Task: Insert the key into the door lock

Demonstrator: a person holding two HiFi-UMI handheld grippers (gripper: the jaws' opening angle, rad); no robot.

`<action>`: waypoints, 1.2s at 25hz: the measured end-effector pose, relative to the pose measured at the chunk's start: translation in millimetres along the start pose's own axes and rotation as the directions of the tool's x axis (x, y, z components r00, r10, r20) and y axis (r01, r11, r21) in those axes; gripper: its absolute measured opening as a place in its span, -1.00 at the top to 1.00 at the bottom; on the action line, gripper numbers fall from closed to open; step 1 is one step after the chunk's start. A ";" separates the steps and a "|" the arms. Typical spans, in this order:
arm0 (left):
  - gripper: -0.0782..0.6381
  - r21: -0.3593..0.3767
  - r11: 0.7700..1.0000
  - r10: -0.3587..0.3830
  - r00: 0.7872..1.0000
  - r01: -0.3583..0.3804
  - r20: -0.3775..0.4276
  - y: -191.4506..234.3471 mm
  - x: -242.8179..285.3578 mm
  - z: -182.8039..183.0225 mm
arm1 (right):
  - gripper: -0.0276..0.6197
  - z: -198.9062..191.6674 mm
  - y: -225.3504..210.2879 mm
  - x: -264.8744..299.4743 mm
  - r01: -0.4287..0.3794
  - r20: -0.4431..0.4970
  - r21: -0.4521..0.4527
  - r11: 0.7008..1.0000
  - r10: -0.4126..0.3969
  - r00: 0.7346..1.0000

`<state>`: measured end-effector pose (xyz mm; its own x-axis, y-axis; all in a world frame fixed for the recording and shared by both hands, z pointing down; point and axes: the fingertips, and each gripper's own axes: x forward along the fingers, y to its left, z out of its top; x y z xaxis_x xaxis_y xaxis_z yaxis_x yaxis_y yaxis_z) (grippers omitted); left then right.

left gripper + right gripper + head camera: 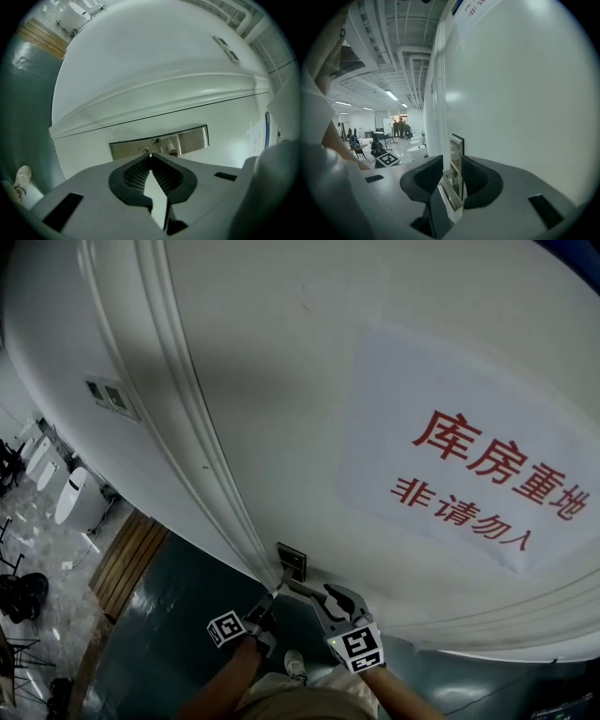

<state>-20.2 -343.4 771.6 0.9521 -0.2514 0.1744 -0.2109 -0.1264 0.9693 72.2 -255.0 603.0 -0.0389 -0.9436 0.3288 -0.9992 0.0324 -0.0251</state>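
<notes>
A metal lock plate sits on the white door near its edge. In the left gripper view the plate fills the middle, with its keyhole just past my jaw tips. My left gripper is shut on a small key, whose metal tip pokes out right at the keyhole. From the head view the left gripper points up at the plate. My right gripper is shut on the door handle, which lies between its pads under the plate.
A paper sign with red characters is stuck on the door. The door frame moulding and a wall switch panel lie to the left. The person's shoe stands on the dark floor below. People stand far off in the room.
</notes>
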 end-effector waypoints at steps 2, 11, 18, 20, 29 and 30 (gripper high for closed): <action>0.69 -0.028 1.000 -0.003 1.000 0.004 0.016 3.8 2.2 0.1 | 0.53 -0.2 -2.1 -2.3 0.003 0.015 0.001 1.000 -0.003 1.000; 0.69 -0.080 0.997 0.003 0.999 0.000 0.038 8.9 8.2 -7.3 | 0.53 -3.5 -12.0 -13.4 0.012 0.028 0.009 1.000 -0.012 1.000; 0.70 -0.080 0.997 0.010 0.999 -0.007 0.033 6.7 10.7 -9.9 | 0.53 -5.9 -14.3 -16.1 0.010 0.031 0.013 1.000 -0.010 0.999; 0.69 -0.084 0.996 0.012 0.999 -0.009 0.034 8.4 10.8 -10.3 | 0.53 -7.5 -14.2 -17.0 0.009 0.022 0.014 1.000 -0.009 1.000; 0.69 -0.133 0.991 -0.019 0.997 0.029 0.075 8.3 21.6 -8.3 | 0.53 -7.0 -18.0 -17.7 0.016 0.033 0.019 1.000 -0.017 0.999; 0.69 -0.141 0.989 -0.022 0.996 0.034 0.083 8.7 22.2 -7.5 | 0.53 -7.3 -18.2 -17.9 0.017 0.032 0.019 1.000 -0.017 0.999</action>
<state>0.8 -342.9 785.2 0.9348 -0.3273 0.1381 -0.1455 0.0018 0.9894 91.0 -236.3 604.4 -0.0212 -0.9542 0.2986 -0.9992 0.0104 -0.0379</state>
